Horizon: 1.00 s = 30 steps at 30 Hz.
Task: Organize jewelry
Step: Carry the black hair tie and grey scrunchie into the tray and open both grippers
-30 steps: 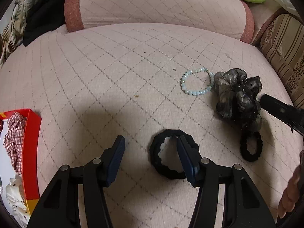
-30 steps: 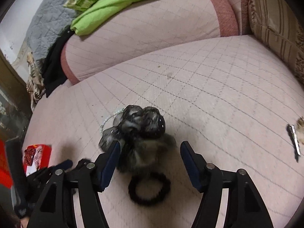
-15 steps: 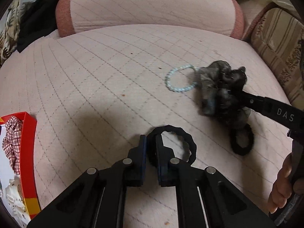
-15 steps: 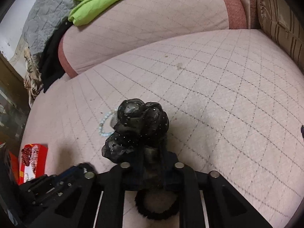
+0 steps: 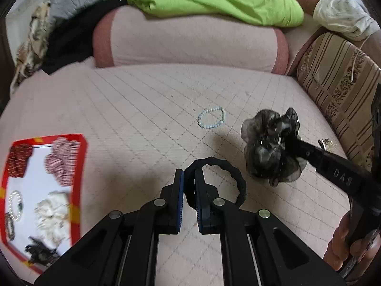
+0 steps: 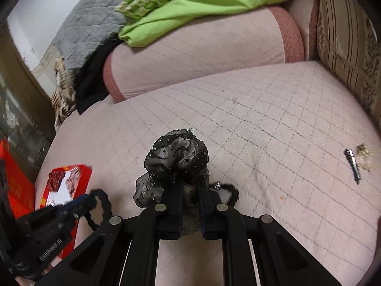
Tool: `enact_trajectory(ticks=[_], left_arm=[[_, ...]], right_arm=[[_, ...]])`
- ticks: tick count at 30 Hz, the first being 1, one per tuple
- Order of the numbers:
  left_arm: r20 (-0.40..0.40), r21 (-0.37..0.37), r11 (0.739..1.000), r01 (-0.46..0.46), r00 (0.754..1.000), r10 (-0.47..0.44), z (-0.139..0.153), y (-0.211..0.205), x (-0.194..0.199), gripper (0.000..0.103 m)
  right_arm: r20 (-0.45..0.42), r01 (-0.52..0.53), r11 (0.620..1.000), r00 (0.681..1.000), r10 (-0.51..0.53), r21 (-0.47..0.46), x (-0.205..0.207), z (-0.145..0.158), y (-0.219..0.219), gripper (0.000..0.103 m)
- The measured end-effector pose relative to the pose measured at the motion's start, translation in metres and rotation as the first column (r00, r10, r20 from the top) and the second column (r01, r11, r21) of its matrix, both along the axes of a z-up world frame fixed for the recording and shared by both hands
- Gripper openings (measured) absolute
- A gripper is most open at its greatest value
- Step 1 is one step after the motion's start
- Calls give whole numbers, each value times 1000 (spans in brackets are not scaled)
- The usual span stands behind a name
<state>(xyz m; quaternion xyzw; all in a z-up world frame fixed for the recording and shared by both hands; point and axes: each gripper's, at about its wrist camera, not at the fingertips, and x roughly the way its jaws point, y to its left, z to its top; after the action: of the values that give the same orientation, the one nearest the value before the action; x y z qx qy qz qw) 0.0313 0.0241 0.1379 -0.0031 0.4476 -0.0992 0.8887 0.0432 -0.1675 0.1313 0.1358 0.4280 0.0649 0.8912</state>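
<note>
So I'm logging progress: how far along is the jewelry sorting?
Done: several pieces lie in the red tray. In hand: left claw grips the black hair tie; right claw grips the sheer scrunchie. Left: pale bead bracelet on the cushion.

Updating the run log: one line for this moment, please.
left gripper: shut on black wavy hair tie | right gripper: shut on dark organza scrunchie | red tray: left | bead bracelet: on cushion

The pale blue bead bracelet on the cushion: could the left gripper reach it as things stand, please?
Probably not yet: the left gripper is shut on the black wavy hair tie, though the cushion up to the bead bracelet lies bare.
</note>
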Motion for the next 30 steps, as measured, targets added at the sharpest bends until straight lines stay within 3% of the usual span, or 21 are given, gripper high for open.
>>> enact_trajectory(ticks=[8,16,30], left_arm=[[72,64,997,-46,997,42,28,12,-57,9],[105,111,988,-109,990,97,37,27,-99,9],[172,98,984,-146,977,127,61,42,-147,9]], right_arm=[[47,-47,998,998,49,-50,-56,22,22,12],[38,-49,998,998,51,-47,-98,25,30,12],[109,-88,990,989,100,-107,-150,55,60,12]])
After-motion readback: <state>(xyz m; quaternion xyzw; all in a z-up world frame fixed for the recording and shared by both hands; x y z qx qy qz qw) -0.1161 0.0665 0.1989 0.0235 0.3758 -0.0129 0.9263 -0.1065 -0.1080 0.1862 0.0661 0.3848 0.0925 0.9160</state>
